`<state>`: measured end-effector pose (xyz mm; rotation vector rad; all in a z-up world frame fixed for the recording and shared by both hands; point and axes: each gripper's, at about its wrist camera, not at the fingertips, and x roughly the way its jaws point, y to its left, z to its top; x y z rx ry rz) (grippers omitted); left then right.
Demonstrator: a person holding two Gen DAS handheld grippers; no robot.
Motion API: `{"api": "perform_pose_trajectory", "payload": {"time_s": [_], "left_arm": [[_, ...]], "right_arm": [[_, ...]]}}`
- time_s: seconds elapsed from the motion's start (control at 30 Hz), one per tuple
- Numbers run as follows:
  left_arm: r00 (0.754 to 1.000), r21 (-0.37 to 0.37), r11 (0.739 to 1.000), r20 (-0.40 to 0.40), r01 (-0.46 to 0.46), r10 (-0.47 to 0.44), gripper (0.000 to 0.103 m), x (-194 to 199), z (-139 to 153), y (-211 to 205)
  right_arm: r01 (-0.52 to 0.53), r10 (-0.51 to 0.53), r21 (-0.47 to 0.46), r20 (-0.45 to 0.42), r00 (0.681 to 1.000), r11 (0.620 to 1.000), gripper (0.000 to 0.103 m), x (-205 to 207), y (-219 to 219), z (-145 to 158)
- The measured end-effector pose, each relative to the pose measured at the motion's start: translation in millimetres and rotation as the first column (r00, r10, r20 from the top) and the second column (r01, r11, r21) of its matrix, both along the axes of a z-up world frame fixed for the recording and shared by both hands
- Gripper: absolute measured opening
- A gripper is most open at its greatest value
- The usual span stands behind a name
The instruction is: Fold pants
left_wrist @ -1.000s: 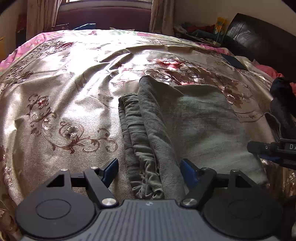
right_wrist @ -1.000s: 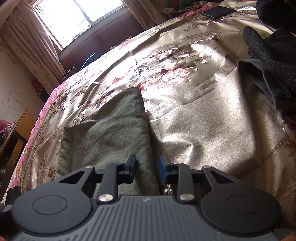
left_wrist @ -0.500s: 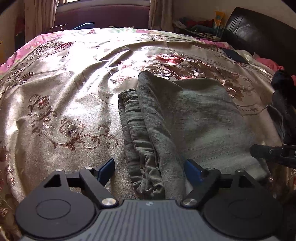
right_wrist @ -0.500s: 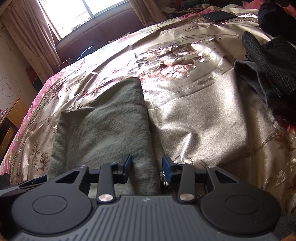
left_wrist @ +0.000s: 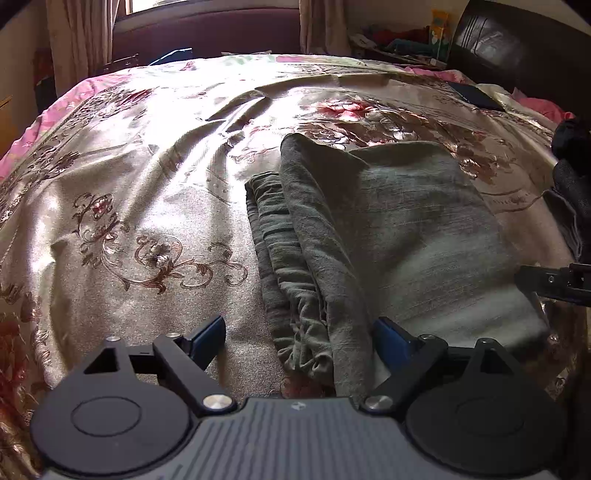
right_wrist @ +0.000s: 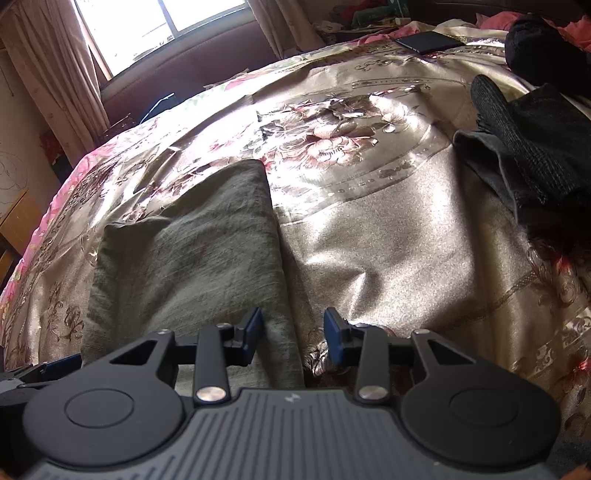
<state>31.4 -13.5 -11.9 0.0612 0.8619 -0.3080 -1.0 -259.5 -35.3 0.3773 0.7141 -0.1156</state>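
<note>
We see the bed (left_wrist: 140, 206) under its floral gold cover, with the grey-green pants (left_wrist: 388, 229) lying folded near its front edge, the gathered waistband on the left. We judge a fold just laid down and let go. Our left gripper (left_wrist: 299, 336) has just been spreading wide, released, with the waistband end loose between its jaws. The right gripper (right_wrist: 291, 332) stands partly parted over the pants' right edge, gripping nothing. Next we likely need a fresh grasp for another fold.

We're getting hard daylight from the window (right_wrist: 162, 29), blown out white, and it throws glare across the shiny bedspread (left_wrist: 155, 155). Near us the bedspread falls into shade, the fisheye bends the edges, and the corners go dark, while focus stays fairly crisp.
</note>
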Motion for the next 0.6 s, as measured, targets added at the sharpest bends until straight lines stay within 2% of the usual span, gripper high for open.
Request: {"api": "perform_pose_trajectory", "payload": {"time_s": [0.1, 0.17, 0.23, 0.33, 0.6], "left_arm": [[1.000, -0.006, 1.000, 0.013, -0.014, 0.014, 0.100, -4.1, 3.9, 2.4], [1.000, 0.000, 1.000, 0.024, -0.015, 0.015, 0.100, -5.8, 5.6, 1.3], [0.999, 0.015, 1.000, 0.032, -0.013, 0.013, 0.100, -7.6, 6.1, -1.0], [0.999, 0.024, 1.000, 0.038, -0.006, 0.005, 0.100, -9.1, 6.9, -2.6], [0.999, 0.008, 0.999, 0.040, -0.034, 0.033, 0.100, -11.7, 11.2, 0.9]], "right_arm": [[-0.051, 0.053, -0.037, 0.053, 0.997, 0.998, 0.039, -9.0, 11.2, 9.7], [-0.086, 0.087, -0.040, 0.026, 0.996, 0.995, 0.039, -9.8, 18.3, 7.8], [-0.102, 0.099, -0.073, -0.041, 0.994, 0.992, 0.040, -2.6, 23.4, 0.4], [-0.079, 0.076, -0.028, -0.082, 0.994, 0.996, 0.041, 3.2, 17.0, -7.7], [-0.068, 0.068, -0.004, -0.039, 0.997, 0.998, 0.041, -5.0, 13.5, -1.4]]}}
